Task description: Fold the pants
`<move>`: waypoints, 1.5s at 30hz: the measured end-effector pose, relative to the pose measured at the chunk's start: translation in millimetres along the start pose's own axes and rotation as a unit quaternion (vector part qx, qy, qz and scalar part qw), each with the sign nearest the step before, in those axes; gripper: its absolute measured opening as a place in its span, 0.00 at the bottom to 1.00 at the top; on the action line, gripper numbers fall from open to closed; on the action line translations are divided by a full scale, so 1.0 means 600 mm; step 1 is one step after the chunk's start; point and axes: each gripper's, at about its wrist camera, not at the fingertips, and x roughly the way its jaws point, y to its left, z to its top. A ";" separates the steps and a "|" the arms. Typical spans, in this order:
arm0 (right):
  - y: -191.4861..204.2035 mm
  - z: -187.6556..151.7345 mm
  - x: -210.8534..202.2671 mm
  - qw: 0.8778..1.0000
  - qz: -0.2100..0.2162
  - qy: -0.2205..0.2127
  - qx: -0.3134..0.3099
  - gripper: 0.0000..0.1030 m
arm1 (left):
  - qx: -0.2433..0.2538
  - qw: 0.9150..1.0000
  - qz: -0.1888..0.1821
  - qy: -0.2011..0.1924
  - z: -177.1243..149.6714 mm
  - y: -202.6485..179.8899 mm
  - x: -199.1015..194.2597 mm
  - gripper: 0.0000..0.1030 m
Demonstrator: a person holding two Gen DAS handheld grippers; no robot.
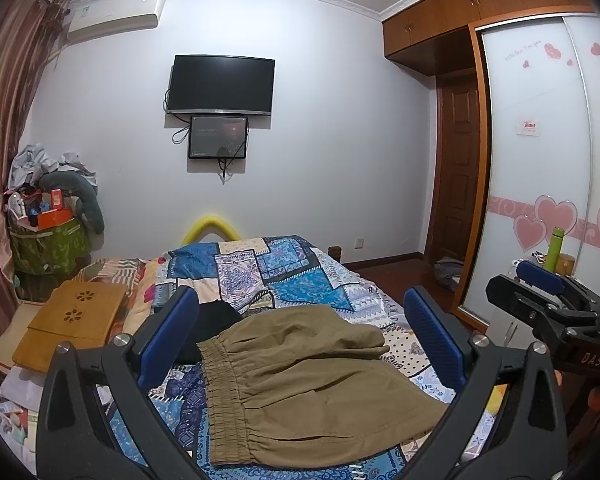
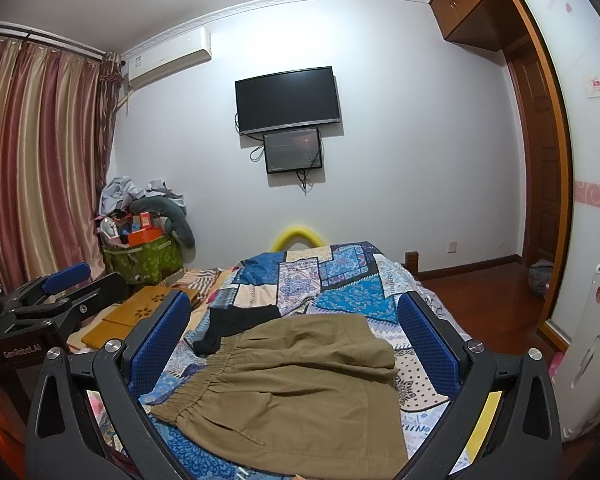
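Khaki pants (image 1: 308, 384) with an elastic waistband lie folded on the patchwork bedspread (image 1: 284, 268), waistband to the left. They also show in the right wrist view (image 2: 300, 392). My left gripper (image 1: 300, 320) is open and empty, held above the pants with its blue pads either side. My right gripper (image 2: 296, 320) is open and empty, also above the pants. The right gripper appears at the right edge of the left wrist view (image 1: 548, 292), and the left gripper at the left edge of the right wrist view (image 2: 60, 288).
A black garment (image 2: 236, 324) lies beyond the waistband. A wooden lap tray (image 1: 68, 324) sits at the bed's left side. A green bin (image 1: 48, 244) piled with clutter stands by the curtain. A wardrobe (image 1: 540, 160) and a green bottle (image 1: 555, 248) are on the right.
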 end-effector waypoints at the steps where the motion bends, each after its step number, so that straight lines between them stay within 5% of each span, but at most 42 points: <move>1: -0.001 0.001 0.000 1.000 0.000 0.000 0.000 1.00 | 0.000 1.000 0.000 0.000 0.000 0.000 0.000 1.00; 29: -0.011 0.000 0.027 1.000 -0.001 0.019 0.004 1.00 | 0.000 1.000 -0.002 0.023 0.001 0.008 0.034 1.00; 36: -0.043 -0.021 0.091 0.998 -0.010 0.056 0.014 1.00 | -0.010 0.996 -0.001 0.087 -0.014 0.043 0.143 1.00; 45: -0.135 -0.084 0.226 0.988 -0.038 0.147 0.023 1.00 | -0.025 0.981 0.056 0.185 -0.065 0.120 0.313 1.00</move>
